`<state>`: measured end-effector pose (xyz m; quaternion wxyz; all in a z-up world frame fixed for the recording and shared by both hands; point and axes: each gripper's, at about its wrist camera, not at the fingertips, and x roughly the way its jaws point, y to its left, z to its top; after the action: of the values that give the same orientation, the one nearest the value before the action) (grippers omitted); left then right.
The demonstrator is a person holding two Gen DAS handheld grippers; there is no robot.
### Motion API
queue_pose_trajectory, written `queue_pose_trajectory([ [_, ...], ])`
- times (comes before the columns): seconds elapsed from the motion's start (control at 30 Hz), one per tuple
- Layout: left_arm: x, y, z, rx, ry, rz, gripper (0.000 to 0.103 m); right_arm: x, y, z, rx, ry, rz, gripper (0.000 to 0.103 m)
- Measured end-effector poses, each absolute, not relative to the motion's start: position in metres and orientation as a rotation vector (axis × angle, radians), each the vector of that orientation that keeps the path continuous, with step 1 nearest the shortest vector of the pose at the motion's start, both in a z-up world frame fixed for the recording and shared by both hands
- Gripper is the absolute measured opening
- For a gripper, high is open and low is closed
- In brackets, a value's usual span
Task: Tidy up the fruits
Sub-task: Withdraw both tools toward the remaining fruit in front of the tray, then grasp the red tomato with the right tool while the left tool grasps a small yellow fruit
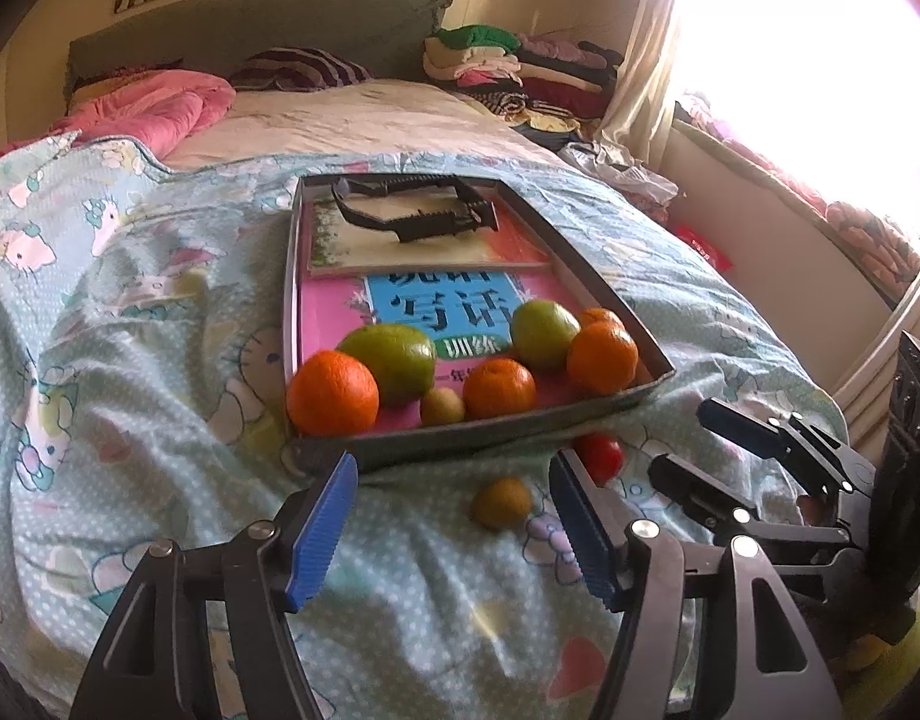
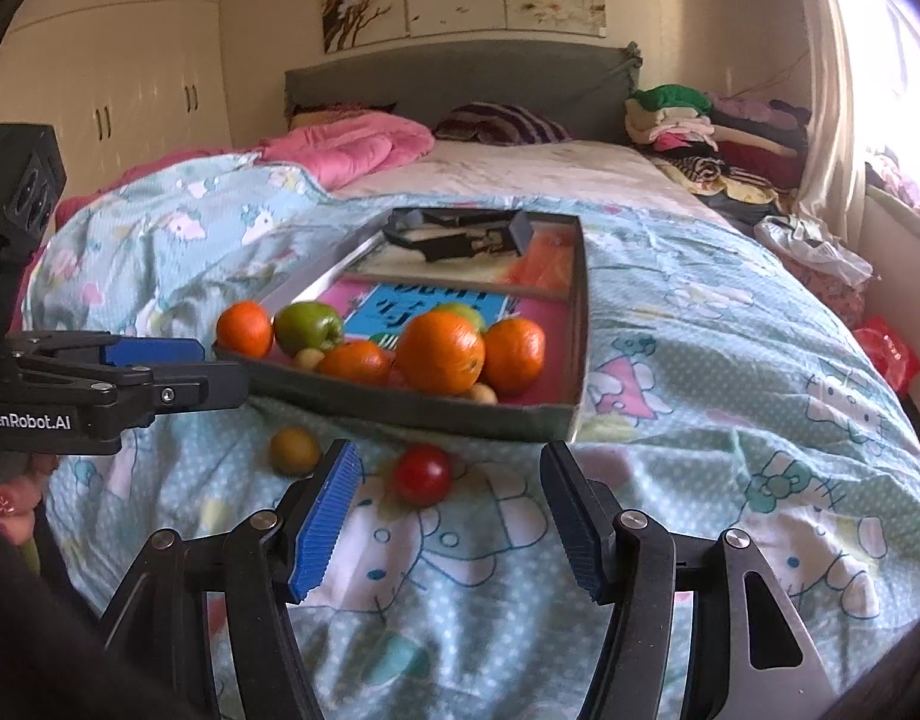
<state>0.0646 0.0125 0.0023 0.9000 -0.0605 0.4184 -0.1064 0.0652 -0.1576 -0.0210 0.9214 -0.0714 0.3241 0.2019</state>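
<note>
A dark shallow tray [image 1: 478, 429] [image 2: 556, 420] lies on the bed and holds several oranges [image 1: 332, 393] [image 2: 440, 351], two green fruits [image 1: 393, 360] [image 2: 306, 327] and small kiwis. A red fruit [image 1: 604, 456] [image 2: 422, 474] and a brown-green kiwi [image 1: 500, 502] [image 2: 293, 450] lie loose on the quilt in front of the tray. My left gripper [image 1: 453, 531] is open and empty, with the kiwi just ahead between its fingers. My right gripper [image 2: 450, 522] is open and empty, with the red fruit just ahead; it also shows in the left wrist view [image 1: 694, 438].
Books [image 1: 435, 306] and a black clip [image 1: 417, 210] lie in the tray's far part. The Hello Kitty quilt [image 2: 730, 360] is rumpled. A pink duvet [image 2: 351, 150], piled clothes [image 2: 700, 132] and a bright window at the right lie beyond.
</note>
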Motion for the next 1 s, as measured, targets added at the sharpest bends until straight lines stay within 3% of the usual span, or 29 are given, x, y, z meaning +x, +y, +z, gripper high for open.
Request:
queue_pose_trajectory([
  [0.3, 0.065, 0.006, -0.012, -0.129, 0.902, -0.241, 0.066, 0.078, -0.15, -0.041, -0.138, 0.732, 0.434, 0.064],
  [0.5, 0.067, -0.001, -0.024, -0.119, 0.925, -0.253, 0.065, 0.096, -0.138, -0.057, -0.158, 0.792, 0.466, 0.041],
  [0.57, 0.069, -0.003, -0.028, -0.113, 0.933, -0.255, 0.062, 0.1, -0.134, -0.061, -0.173, 0.801, 0.471, 0.031],
  [0.63, 0.07, -0.004, -0.031, -0.11, 0.94, -0.261, 0.055, 0.104, -0.133, -0.064, -0.179, 0.806, 0.476, 0.027],
  [0.93, 0.084, -0.024, -0.045, -0.054, 0.972, -0.277, 0.028, 0.096, -0.152, -0.057, -0.114, 0.785, 0.464, 0.027],
  [1.0, 0.086, -0.028, -0.046, -0.031, 0.967, -0.275, 0.028, 0.094, -0.158, -0.054, -0.091, 0.778, 0.46, 0.027],
])
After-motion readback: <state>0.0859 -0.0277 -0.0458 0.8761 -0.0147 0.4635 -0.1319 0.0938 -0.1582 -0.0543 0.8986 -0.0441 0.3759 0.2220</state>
